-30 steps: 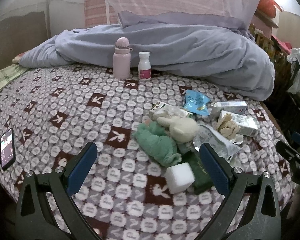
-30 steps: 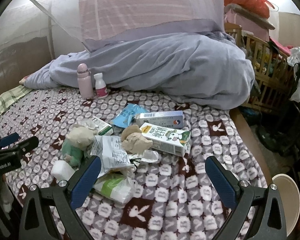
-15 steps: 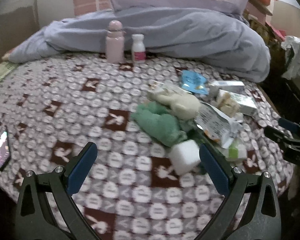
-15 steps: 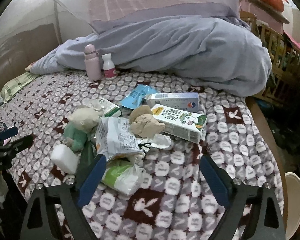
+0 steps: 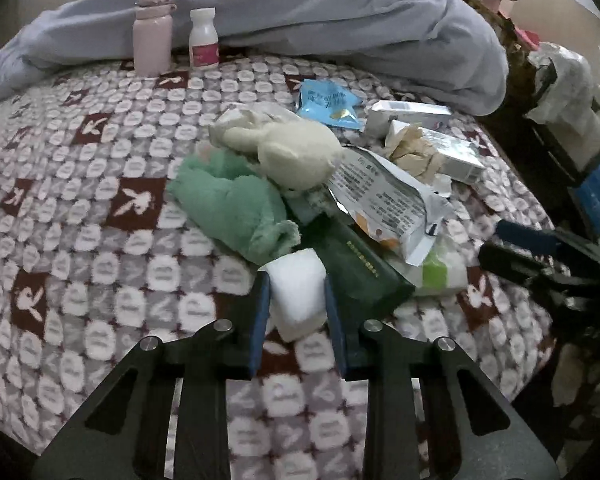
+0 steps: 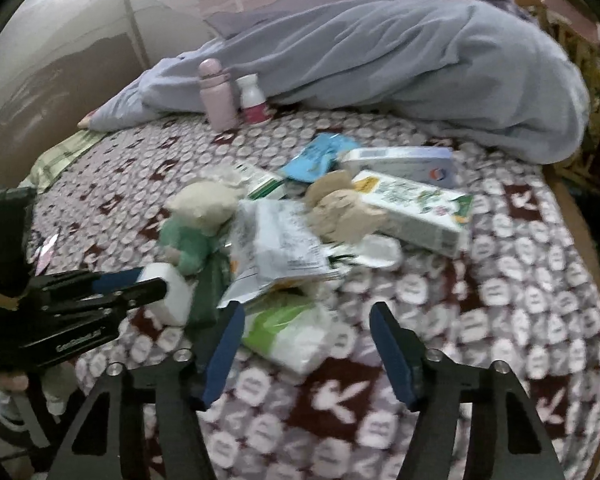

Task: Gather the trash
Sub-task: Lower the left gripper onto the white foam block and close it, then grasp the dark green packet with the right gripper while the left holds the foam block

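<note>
While both grippers lean down over a bed [image 5: 80, 208] covered in a maroon and white rabbit-print blanket, a heap of litter lies spread across its middle. The left gripper [image 5: 294, 296] has its blue-padded jaws closing on a white foam-like block [image 5: 298, 292] at the near edge of the heap; the pads sit against both of its sides. Seen from the right wrist view, that same block [image 6: 172, 294] shows at the tips of the left gripper [image 6: 156, 284]. The right gripper [image 6: 306, 322] hangs over a green and white tissue pack [image 6: 288, 330]; its jaws are closing but stand apart from the pack, gripping nothing.

Just behind the block lies a dark green packet [image 5: 356, 260], then a crumpled white snack wrapper [image 5: 384, 204]. A green and cream plush toy [image 5: 256, 184] rests to the left of the wrapper. Further back are a blue sachet [image 5: 328, 102], a crumpled brown paper wad [image 6: 340, 212] and two cartons [image 6: 416, 208]. A pink flask [image 5: 152, 32] and a small white pill bottle [image 5: 204, 40] stand upright by a rumpled lilac duvet [image 5: 340, 12] at the far side of the bed.
</note>
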Available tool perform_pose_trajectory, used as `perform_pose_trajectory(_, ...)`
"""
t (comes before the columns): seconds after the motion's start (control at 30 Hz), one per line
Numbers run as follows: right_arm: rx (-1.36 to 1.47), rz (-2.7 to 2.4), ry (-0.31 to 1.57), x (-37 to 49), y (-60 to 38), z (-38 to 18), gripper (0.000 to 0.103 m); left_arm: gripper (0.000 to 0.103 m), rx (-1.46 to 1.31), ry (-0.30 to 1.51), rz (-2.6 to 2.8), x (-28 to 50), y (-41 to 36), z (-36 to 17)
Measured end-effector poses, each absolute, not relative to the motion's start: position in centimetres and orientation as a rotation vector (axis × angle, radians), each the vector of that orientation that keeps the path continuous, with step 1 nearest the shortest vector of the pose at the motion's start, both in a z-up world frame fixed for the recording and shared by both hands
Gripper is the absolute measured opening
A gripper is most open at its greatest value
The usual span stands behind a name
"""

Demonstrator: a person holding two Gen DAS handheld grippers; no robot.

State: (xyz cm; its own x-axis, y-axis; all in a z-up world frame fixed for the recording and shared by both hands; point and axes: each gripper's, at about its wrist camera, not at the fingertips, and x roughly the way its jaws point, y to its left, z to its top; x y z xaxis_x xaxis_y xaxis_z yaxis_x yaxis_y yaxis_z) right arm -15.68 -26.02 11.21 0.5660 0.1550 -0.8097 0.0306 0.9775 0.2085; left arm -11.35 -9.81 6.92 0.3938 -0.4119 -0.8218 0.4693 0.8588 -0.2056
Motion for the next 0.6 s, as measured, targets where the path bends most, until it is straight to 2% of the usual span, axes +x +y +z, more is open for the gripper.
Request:
perform_pose_trajectory(0.3, 0.216, 0.261, 1.022, -12.7, -20.0, 9.5, 0.056, 0.022, 0.04, 0.966, -0.489, -11.7, -4.2, 10.6)
perform_pose_trajectory(0.5, 0.13, 0.264, 1.113, -9.9, -16.5, 6.8, 0.047, 0.022, 0.004, 0.963, -0.457, -11.4, -2.5, 10.5)
perform_pose_trajectory(0.53, 0.117, 0.256, 1.126, -9.6, -16.4, 6.3, 0.04, 0.022, 0.001, 0.963, -0.457, -11.4, -2.5, 10.4)
perform_pose_trajectory(0.57, 0.101, 0.236, 1.143, -9.3, -16.3, 5.8, 0.024, 0.022, -0.001, 0.963, -0.459, -11.5, -2.5, 10.3)
perform_pose_trajectory(0.6, 0.097, 0.225, 1.152, -9.2, -16.5, 5.5, 0.02, 0.022, -0.003, 0.964, -0.463, -11.6, -2.7, 10.3)
